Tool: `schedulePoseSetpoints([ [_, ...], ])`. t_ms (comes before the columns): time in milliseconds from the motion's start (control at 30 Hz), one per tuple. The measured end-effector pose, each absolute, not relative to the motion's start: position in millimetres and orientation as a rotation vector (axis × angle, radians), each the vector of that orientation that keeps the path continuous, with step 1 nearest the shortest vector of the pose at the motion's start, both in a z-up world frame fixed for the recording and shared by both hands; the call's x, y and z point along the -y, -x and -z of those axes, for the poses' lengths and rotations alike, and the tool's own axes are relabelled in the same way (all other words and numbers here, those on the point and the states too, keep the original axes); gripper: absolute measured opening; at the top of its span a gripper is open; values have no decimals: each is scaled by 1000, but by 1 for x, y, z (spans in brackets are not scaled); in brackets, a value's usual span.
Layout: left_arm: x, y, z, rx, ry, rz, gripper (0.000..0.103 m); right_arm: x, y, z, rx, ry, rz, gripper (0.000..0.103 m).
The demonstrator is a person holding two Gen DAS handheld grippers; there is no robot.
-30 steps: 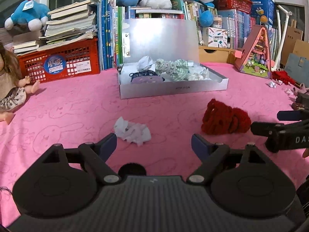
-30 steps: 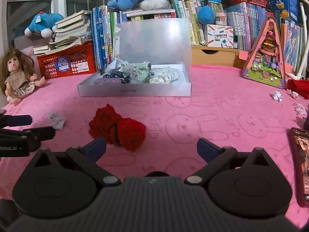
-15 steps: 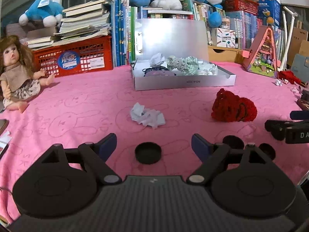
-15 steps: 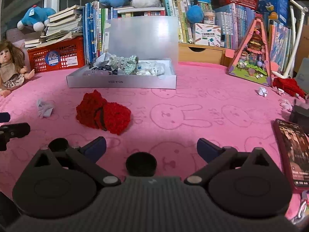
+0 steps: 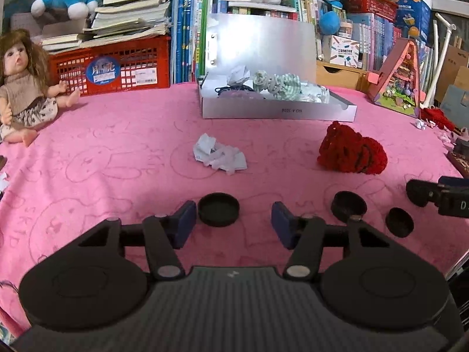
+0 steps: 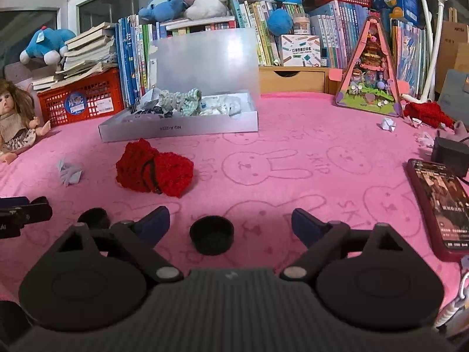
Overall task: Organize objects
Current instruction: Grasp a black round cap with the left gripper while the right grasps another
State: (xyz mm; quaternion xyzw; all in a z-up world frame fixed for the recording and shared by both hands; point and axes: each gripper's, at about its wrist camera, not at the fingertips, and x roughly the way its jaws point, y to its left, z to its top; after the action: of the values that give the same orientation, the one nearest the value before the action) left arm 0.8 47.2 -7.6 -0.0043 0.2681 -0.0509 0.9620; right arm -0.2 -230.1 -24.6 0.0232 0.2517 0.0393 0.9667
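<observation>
Black caps are lying on the pink cloth — three, round and shallow. Going left to right in the left wrist view: one cap is sitting between the left gripper fingers, whose jaws have just been closing yet are not pressing it; a second at three o'clock; a third beyond. The right gripper is gaping, also just narrowing, around one cap. Crumpled paper and red yarn are lying at twelve o'clock — one each.
</observation>
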Motion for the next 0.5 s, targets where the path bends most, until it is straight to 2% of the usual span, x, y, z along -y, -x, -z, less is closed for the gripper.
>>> schedulePoseSetpoints([
  [67,-47,-1,8,-542,3,101,61,228,1,26,-513,-37,-76,85],
  [233,-46,-2,9,-539,-7,98,61,225,2,29,-522,-26,-64,67],
  [500,-43,-6,10,-540,-24,85,61,221,4,29,-520,-11,-84,52],
])
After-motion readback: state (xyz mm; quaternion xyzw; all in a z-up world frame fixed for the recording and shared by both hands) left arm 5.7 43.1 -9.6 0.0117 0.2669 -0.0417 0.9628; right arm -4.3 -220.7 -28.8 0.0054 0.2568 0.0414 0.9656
